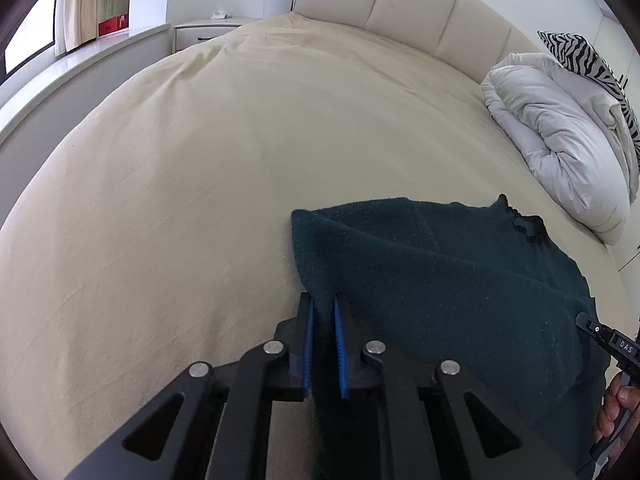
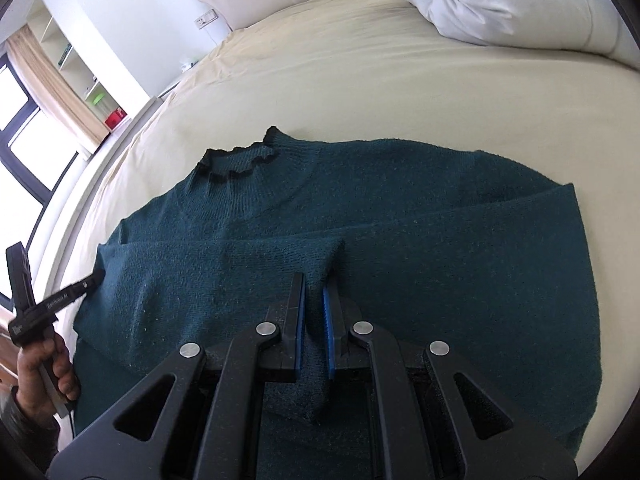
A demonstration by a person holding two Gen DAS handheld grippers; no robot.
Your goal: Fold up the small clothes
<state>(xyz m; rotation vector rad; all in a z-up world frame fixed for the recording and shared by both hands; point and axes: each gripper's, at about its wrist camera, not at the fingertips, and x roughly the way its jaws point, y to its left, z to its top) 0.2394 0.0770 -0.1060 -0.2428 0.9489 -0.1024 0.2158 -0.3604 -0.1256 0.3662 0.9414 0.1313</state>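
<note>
A dark green knitted sweater [image 1: 440, 264] lies spread on the cream bed sheet [image 1: 180, 168], its ribbed collar [image 2: 240, 160] toward the headboard. In the left wrist view my left gripper [image 1: 322, 300] is shut on the sweater's left edge, with knit pinched between the blue pads. In the right wrist view my right gripper [image 2: 314, 280] is shut on a raised fold of the sweater [image 2: 400, 220], likely a sleeve end laid across the body. The left gripper [image 2: 91, 280] also shows there at the garment's left side, held by a hand [image 2: 52, 368].
A rumpled white duvet [image 1: 560, 132] and a zebra-print pillow [image 1: 580, 56] sit at the bed's right by the padded headboard [image 1: 400, 0]. A nightstand [image 1: 200, 32], shelves and a window [image 2: 24, 132] lie beyond the left side. Bare sheet [image 2: 360, 80] stretches past the sweater.
</note>
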